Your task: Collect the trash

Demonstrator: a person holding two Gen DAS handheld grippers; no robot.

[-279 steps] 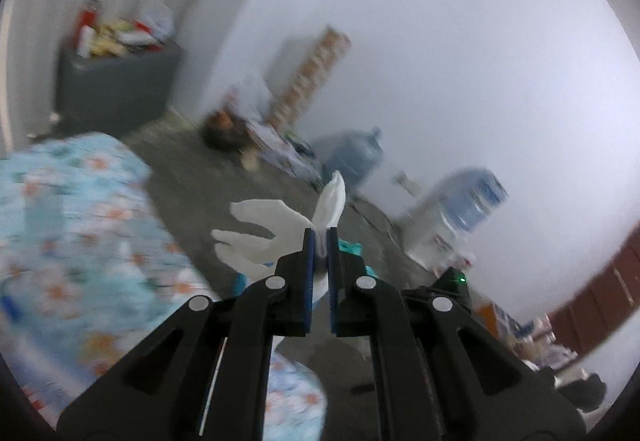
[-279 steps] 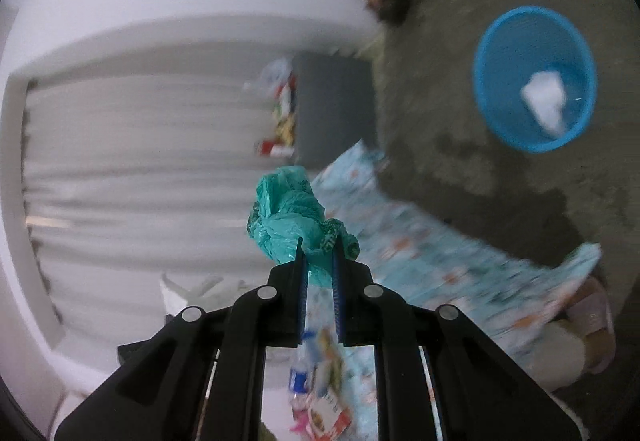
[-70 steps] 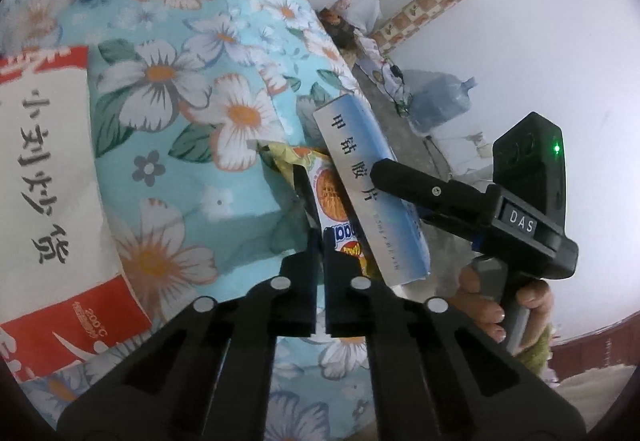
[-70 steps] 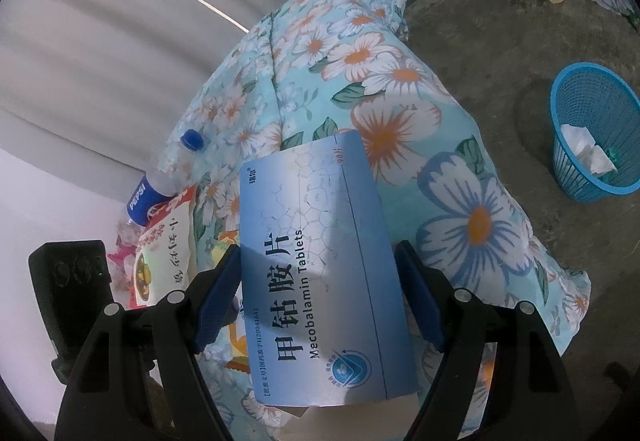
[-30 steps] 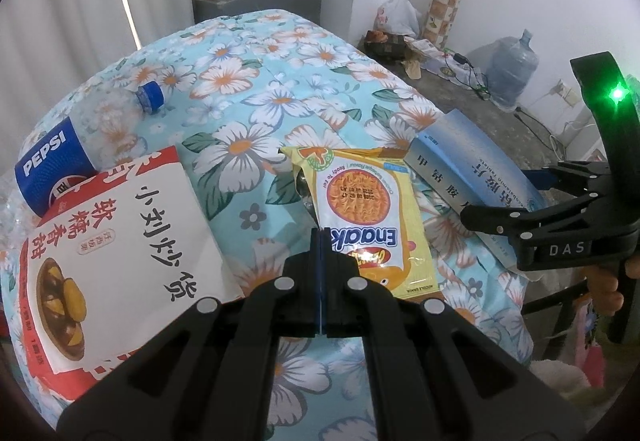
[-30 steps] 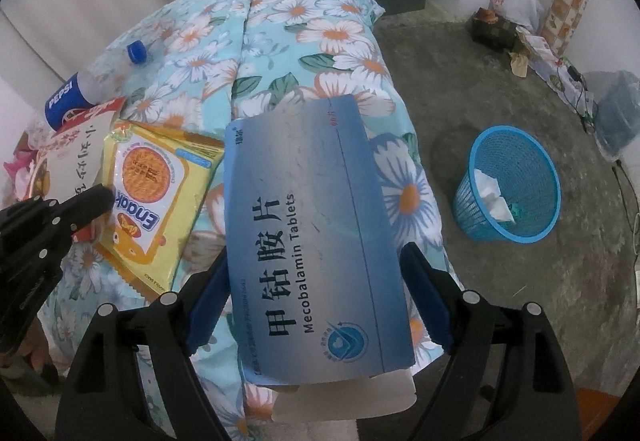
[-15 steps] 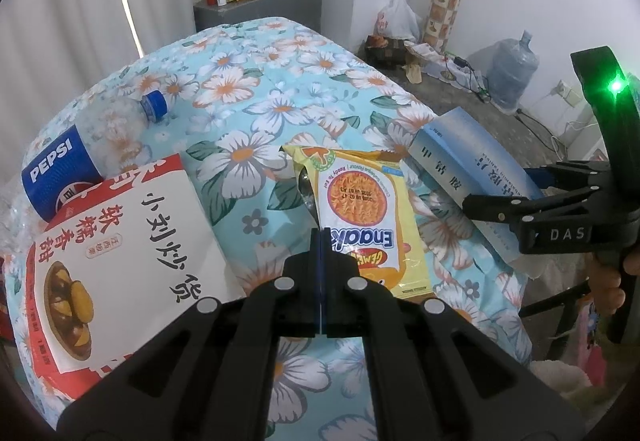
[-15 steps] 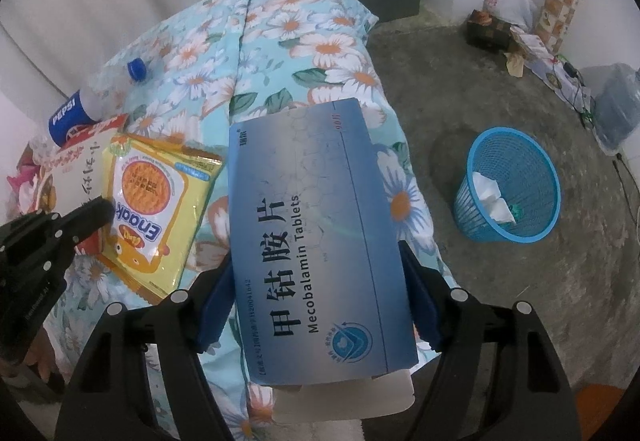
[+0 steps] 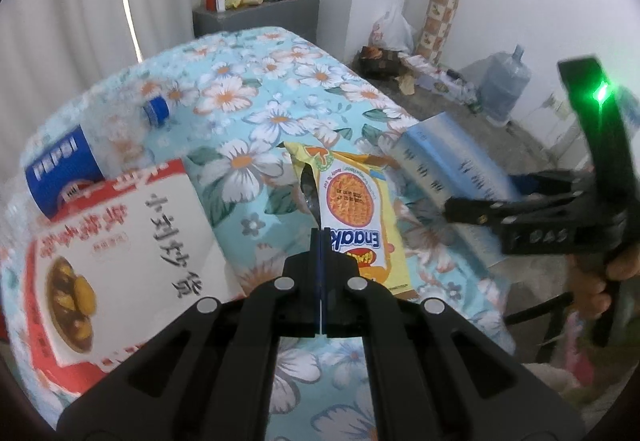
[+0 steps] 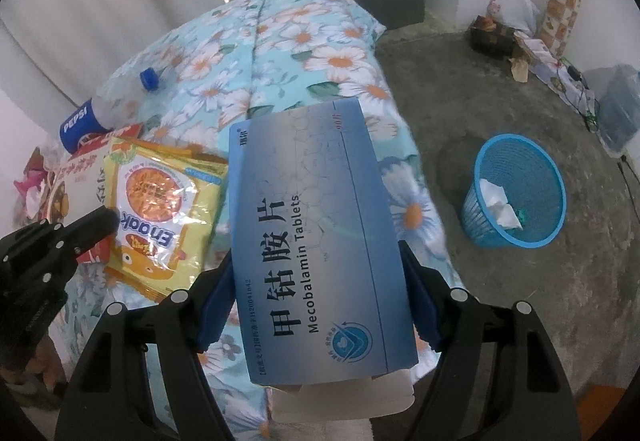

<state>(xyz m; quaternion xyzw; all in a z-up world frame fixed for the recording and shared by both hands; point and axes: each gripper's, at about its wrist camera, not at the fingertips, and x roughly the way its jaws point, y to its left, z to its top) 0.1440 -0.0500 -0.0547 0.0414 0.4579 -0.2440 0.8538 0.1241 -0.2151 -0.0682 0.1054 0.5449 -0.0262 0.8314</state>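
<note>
1. Right tongs (image 10: 316, 305) stand wide, their jaws having just closed a little onto the flat blue cardboard tablet box (image 10: 312, 237), clamped between the pads over the floral bed (image 10: 304, 37).
2. Left tongs (image 9: 321, 237) are fully closed and empty, tips over the yellow foil snack packet (image 9: 352, 209); the blue mesh bin (image 10: 516, 193) sits at three o'clock.

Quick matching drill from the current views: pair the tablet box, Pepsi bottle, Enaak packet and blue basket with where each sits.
Things:
1. tablet box
2. Pepsi bottle
3. Enaak packet
4. blue basket

Places:
A. on the floor, white paper inside
B. between the right tongs' pads
C. lying on the floral cover, blue cap on
D. flat on the cover by the left tongs' tips

Pairs: 1-B, 2-C, 3-D, 4-A
</note>
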